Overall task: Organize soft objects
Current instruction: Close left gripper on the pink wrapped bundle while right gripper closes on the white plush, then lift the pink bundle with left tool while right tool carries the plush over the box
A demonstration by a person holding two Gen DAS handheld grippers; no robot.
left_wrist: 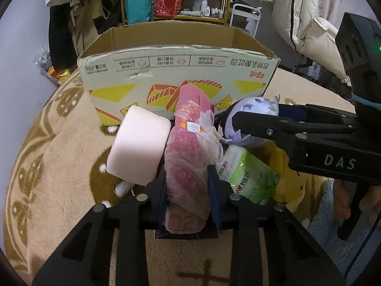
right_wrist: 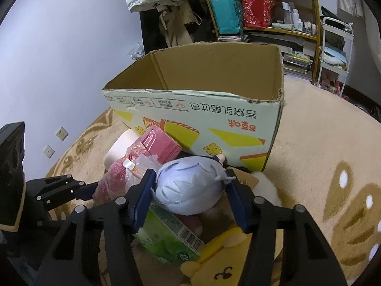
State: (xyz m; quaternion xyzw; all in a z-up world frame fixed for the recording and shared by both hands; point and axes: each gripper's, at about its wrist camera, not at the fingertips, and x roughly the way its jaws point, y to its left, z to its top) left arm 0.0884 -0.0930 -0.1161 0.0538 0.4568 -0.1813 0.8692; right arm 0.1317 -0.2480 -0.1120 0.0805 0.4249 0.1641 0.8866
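In the left wrist view my left gripper point(left_wrist: 187, 178) is shut on a pink bundle wrapped in clear plastic point(left_wrist: 185, 147), both pads pressed on its sides. The bundle leans against an open cardboard box point(left_wrist: 166, 78). A pale pink round cushion point(left_wrist: 138, 147) rests to its left. My right gripper point(right_wrist: 189, 178) is shut on a lavender plush toy point(right_wrist: 188, 186), one pad on each side. Under that toy lie a green tissue pack point(right_wrist: 166, 236) and a yellow plush bear point(right_wrist: 221, 262). The right gripper point(left_wrist: 252, 114) reaches in from the right in the left wrist view.
All of it sits on a beige patterned rug point(right_wrist: 321, 157). The box point(right_wrist: 214, 124) stands upright, its inside mostly hidden. A white plush point(right_wrist: 266, 188) lies by the box's corner. Shelves point(right_wrist: 266, 23) and hanging coats point(left_wrist: 304, 19) stand behind. A hand point(left_wrist: 343, 200) holds the right gripper.
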